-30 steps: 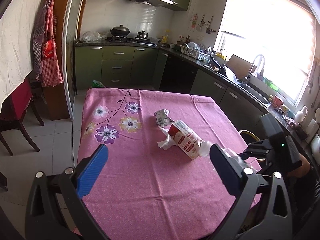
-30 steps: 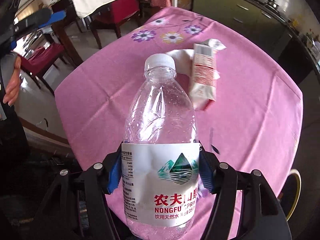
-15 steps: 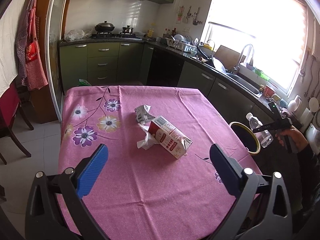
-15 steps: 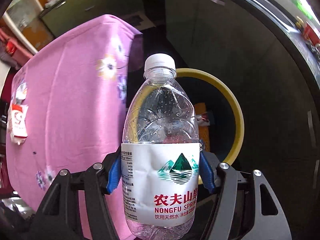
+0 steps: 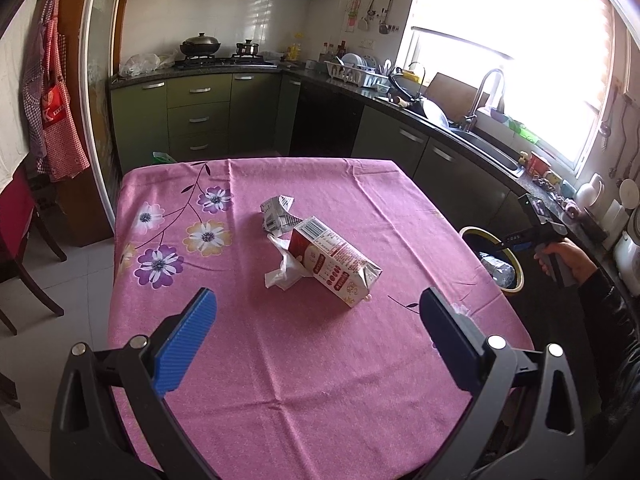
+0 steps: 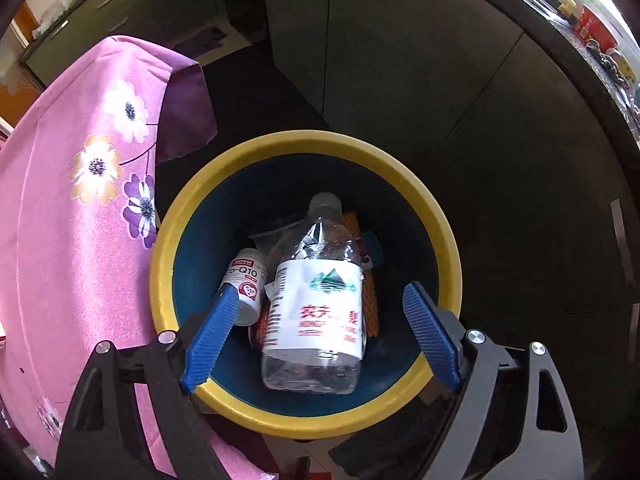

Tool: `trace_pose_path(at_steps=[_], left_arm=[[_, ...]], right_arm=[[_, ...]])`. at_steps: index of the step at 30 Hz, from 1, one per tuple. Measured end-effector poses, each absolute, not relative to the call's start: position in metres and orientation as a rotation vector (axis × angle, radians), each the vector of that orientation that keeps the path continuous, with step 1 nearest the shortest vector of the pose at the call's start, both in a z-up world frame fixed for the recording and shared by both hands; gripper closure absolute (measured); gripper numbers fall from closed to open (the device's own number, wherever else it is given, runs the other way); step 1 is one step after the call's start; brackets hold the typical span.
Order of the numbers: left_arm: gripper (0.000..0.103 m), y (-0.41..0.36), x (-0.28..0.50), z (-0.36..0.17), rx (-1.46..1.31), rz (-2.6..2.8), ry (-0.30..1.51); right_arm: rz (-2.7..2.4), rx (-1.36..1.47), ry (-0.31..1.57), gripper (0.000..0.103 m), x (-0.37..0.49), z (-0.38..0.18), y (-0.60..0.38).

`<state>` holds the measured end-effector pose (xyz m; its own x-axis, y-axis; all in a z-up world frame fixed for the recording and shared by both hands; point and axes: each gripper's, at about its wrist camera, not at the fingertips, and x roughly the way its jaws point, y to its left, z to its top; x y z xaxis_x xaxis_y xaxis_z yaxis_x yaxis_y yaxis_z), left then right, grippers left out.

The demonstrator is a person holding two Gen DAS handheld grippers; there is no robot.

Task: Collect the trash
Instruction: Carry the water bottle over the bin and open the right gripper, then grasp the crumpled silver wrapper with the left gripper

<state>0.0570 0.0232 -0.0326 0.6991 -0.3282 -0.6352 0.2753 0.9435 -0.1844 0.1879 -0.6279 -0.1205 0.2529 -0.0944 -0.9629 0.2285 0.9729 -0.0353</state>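
A kitchen with dark green cabinets and a table (image 5: 320, 380) covered in a pink flowered cloth. The left gripper (image 5: 316, 344) hangs low over the near side of the table, its two blue-padded jaws spread wide with nothing between them. Near the middle of the table lies a red and white carton (image 5: 334, 266) on its side. A crumpled white tissue (image 5: 282, 272) touches the carton's left side, and a crushed grey and white wrapper (image 5: 276, 216) lies just behind both.

Off the table's right edge stands a round bin (image 6: 450, 248) with a yellow rim and a dark blue inside. The right gripper (image 6: 316, 334) points steeply down over the bin's mouth; in the left wrist view a hand (image 5: 568, 252) in a dark sleeve holds it by the handle. Its jaws have just been opening and stand wide apart, the pads clear of everything. Below and between them a clear plastic water bottle (image 6: 316, 292) with a white label lies inside the bin, cap pointing away, touched by neither pad. Beside the bottle, to its left, rests a small white pill bottle (image 6: 246, 280). Orange ridged material (image 6: 370, 300) and other scraps show underneath, too hidden to identify.
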Motion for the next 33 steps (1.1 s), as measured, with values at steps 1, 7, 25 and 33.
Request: trace_pose_path(at_steps=[1, 7, 25, 33], left_arm=[[0.006, 0.021, 0.059, -0.034, -0.07, -0.34, 0.725], [0.006, 0.009, 0.077, -0.049, -0.011, -0.39, 0.744], [0.006, -0.021, 0.275, -0.081, -0.111, -0.455, 1.155], [0.017, -0.035, 0.329, -0.113, -0.049, -0.297, 1.245]], right_arm=[[-0.216, 0.113, 1.278, 0.02, 0.183, -0.114, -0.625], [-0.145, 0.077, 1.179, 0.02, 0.149, -0.078, -0.595], [-0.022, 0.016, 1.161, 0.02, 0.149, -0.08, -0.531], [-0.015, 0.009, 1.171, 0.02, 0.145, -0.082, -0.535]])
